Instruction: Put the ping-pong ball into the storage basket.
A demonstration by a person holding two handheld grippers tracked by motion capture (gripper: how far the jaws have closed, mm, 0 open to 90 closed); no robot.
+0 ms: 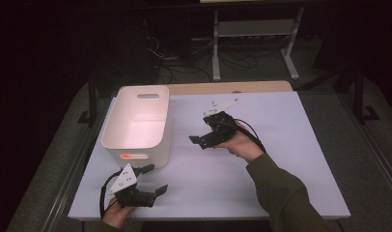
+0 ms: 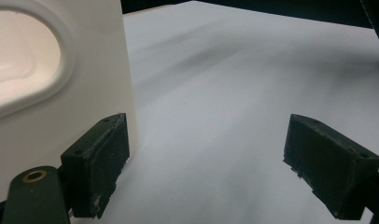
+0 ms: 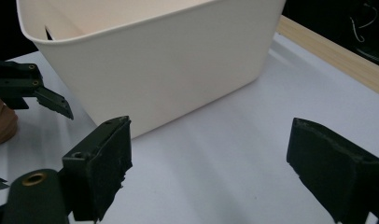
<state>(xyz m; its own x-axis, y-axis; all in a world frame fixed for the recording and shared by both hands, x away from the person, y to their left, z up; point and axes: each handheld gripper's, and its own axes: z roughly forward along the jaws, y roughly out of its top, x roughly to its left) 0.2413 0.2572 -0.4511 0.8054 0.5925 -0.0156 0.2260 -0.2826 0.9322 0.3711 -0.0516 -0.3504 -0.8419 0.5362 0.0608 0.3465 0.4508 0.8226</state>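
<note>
I read a white plastic bin (image 1: 138, 123) standing upright on the worktop (image 1: 261, 169), near its left edge, mouth upward. Its long axis runs from the near edge toward the far edge of the worktop. The bin is rectangular with rounded corners, smooth matte walls and a rolled rim; an oval handle slot is cut into the far end wall, and another into the near end wall, where an orange glow shows through. In the high view I see nothing inside it.

My left gripper (image 1: 153, 181) sits by the worktop's near left corner, just short of the bin's near end wall. Its fingers (image 2: 96, 170) stand wide apart and hold nothing; in the left gripper view one finger lies just beside the bin's corner, contact not determinable.

My right gripper (image 1: 196, 139) hangs over the middle of the worktop, pointing at the bin's right long wall. Its fingers (image 3: 101, 170) are spread wide and empty, clear of the bin. The finger pads are black, blocky and rough-faced, with frayed edges.

The worktop surface is a plain pale sheet, with a wooden strip along the far edge (image 3: 327, 49).
</note>
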